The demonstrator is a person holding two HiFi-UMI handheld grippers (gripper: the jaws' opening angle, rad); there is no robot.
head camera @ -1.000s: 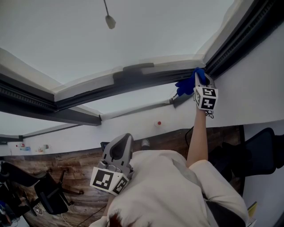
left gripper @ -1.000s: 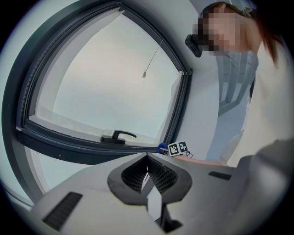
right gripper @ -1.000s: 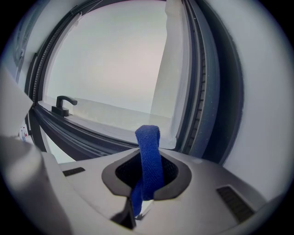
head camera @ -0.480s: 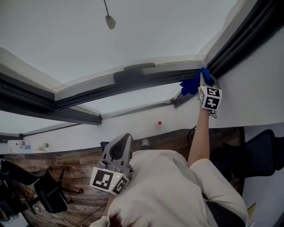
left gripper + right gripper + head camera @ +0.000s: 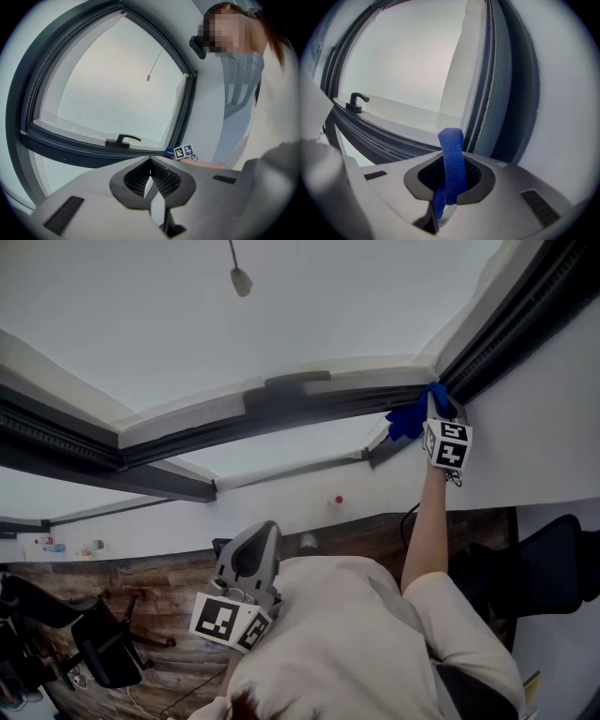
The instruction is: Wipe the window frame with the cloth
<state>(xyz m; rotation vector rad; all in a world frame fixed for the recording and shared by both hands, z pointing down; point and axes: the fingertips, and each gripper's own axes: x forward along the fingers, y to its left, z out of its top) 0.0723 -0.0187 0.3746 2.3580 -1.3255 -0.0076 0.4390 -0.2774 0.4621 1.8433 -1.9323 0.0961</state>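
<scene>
Jaws of right gripper (image 5: 448, 190) tight around blue cloth (image 5: 451, 147) at window frame (image 5: 488, 108).

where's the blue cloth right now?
The blue cloth is pinched in the right gripper, upper right of the head view, up at the right-hand corner of the dark window frame.

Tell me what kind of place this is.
Probably an office: a large dark-framed window, a black swivel chair, and a wood-pattern floor below.
</scene>
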